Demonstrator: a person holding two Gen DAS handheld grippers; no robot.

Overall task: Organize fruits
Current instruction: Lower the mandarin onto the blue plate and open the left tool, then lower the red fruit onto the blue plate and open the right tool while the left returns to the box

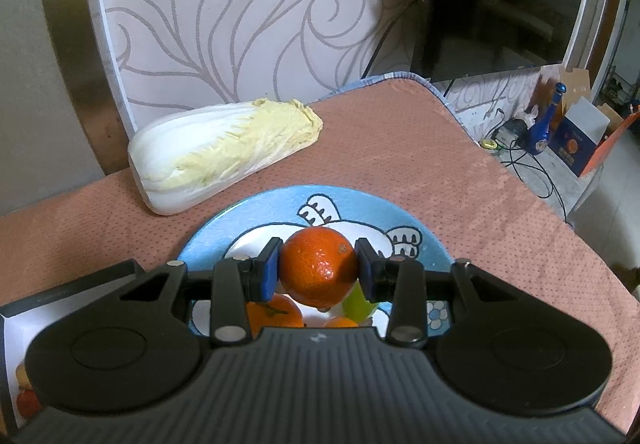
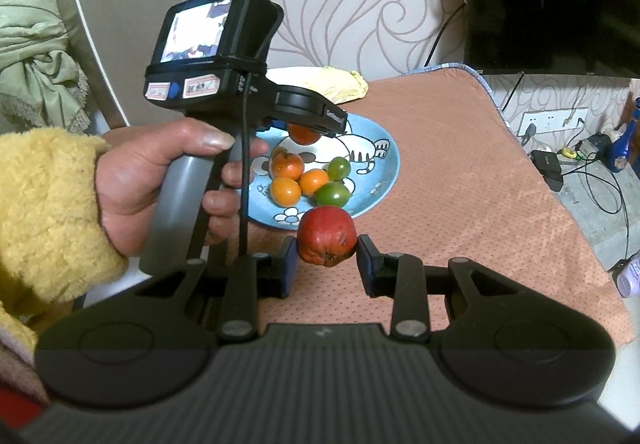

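Observation:
My left gripper (image 1: 318,272) is shut on an orange mandarin (image 1: 318,270) and holds it above the blue cartoon plate (image 1: 256,216). Under it lie more orange fruits (image 1: 274,314) and a green one (image 1: 358,302), partly hidden. In the right wrist view the plate (image 2: 384,160) carries several small orange fruits (image 2: 286,164) and two green ones (image 2: 332,193). My right gripper (image 2: 327,258) is shut on a red fruit (image 2: 327,240) just in front of the plate's near rim. The left gripper's body (image 2: 216,56), held by a hand (image 2: 160,180) in a yellow fleece sleeve, hovers over the plate with its mandarin (image 2: 304,134).
A napa cabbage (image 1: 224,152) lies on the salmon table mat (image 1: 460,184) behind the plate, against a patterned wall panel. A dark TV screen (image 1: 500,0) stands at the back right. Cables, a blue bottle (image 1: 544,124) and boxes sit on the floor beyond the right table edge.

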